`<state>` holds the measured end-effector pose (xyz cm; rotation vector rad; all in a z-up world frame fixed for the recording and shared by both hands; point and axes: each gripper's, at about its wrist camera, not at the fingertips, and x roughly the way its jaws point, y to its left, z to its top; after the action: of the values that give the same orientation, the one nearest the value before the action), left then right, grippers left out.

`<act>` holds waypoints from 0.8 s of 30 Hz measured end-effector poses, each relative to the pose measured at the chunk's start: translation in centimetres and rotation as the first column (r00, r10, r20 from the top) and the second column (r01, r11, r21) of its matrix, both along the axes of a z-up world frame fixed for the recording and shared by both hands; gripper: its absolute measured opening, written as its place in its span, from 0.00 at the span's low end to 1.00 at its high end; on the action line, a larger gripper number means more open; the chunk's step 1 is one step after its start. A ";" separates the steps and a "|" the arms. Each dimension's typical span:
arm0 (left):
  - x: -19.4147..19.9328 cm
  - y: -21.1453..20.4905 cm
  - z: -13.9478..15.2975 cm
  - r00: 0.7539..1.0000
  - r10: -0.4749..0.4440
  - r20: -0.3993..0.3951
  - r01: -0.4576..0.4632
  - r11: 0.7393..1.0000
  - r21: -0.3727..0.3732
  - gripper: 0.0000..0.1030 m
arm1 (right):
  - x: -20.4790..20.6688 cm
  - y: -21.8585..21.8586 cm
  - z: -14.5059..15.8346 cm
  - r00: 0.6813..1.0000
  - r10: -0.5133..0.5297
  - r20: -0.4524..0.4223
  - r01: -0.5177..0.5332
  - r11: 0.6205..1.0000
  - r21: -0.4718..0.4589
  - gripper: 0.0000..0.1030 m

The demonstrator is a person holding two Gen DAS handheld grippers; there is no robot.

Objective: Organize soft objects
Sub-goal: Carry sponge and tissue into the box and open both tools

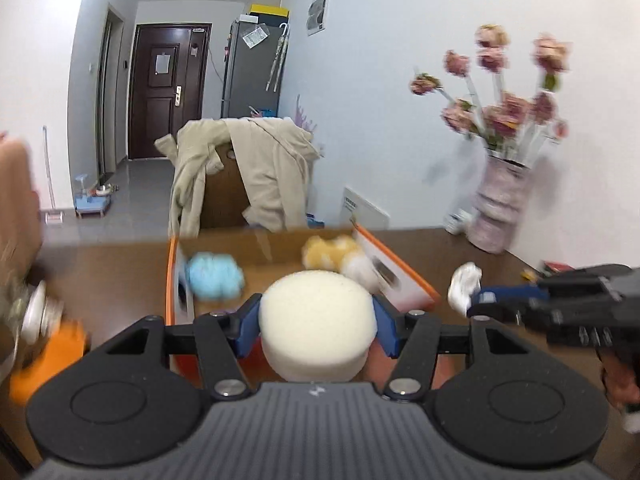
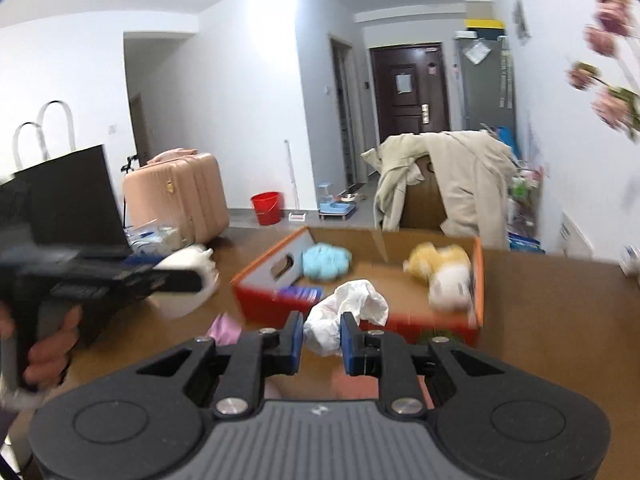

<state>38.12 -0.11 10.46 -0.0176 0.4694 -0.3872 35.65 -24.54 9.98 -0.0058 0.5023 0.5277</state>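
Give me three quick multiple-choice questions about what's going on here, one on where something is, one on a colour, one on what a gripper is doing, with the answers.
1. Where is the blue fluffy toy?
A. inside the orange box
B. on the floor
C. on the chair

2. What colour is the round sponge in the left gripper?
A. green
B. cream white
C. black

3. What is the right gripper doing?
A. hanging empty
B. pinching a crumpled white cloth
C. gripping a cup

Answers:
1 A, it lies on the box floor beside the left wall.
2 B, it is pale all over.
3 B, the cloth sits between its blue pads.
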 end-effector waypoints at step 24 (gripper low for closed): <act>25.9 -1.3 -5.0 0.959 0.103 -0.265 -0.097 0.995 0.034 0.73 | 23.5 5.4 -4.5 0.986 -0.106 -0.128 0.074 0.970 -0.233 0.51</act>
<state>63.98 -1.36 5.42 -0.0738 0.7362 -0.2808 59.20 -19.11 5.52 -0.1656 0.6947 0.3809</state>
